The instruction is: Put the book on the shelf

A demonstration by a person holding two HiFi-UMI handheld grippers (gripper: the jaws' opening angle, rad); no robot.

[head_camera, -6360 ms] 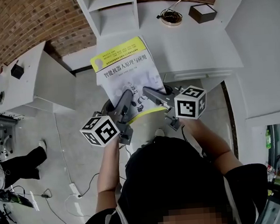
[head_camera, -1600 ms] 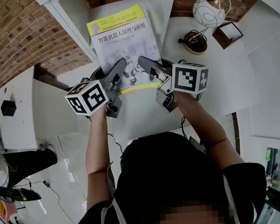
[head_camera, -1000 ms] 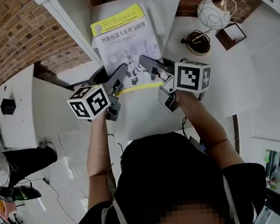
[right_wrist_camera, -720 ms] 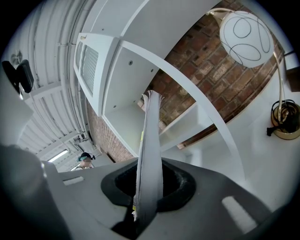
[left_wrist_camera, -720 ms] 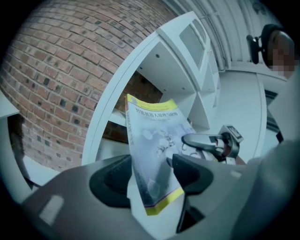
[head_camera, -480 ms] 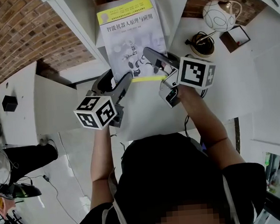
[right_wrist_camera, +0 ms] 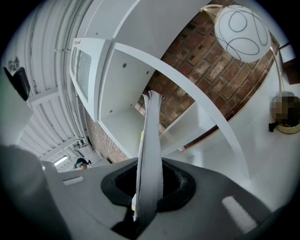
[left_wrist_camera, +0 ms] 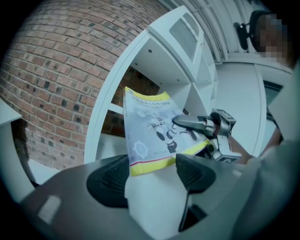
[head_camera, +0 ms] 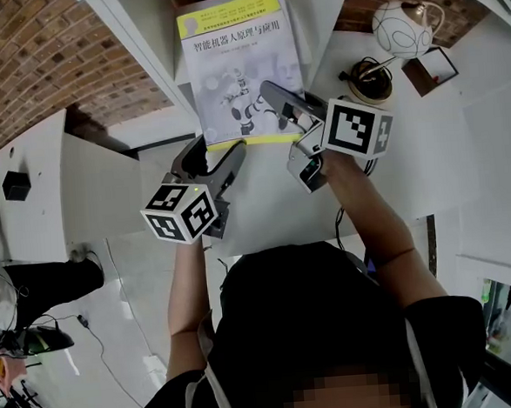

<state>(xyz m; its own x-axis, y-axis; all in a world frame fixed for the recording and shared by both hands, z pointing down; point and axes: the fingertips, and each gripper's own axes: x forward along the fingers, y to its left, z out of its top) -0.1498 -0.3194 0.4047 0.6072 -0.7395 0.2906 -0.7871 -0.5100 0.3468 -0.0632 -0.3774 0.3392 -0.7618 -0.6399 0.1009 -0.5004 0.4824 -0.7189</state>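
Between the dark, ribbed pads of the right gripper (right_wrist_camera: 149, 180), the book (right_wrist_camera: 151, 140) is pinched edge-on near its near right corner, a thin, flat paperback with a glossy grey cover and a yellow strip along its near edge. The left gripper (left_wrist_camera: 152, 176) has its black jaws opening, the pads clear of the book's near left corner just beyond them. The book's far end reaches between the smooth upright panels of the white shelf (head_camera: 152, 40), with little room on either side.
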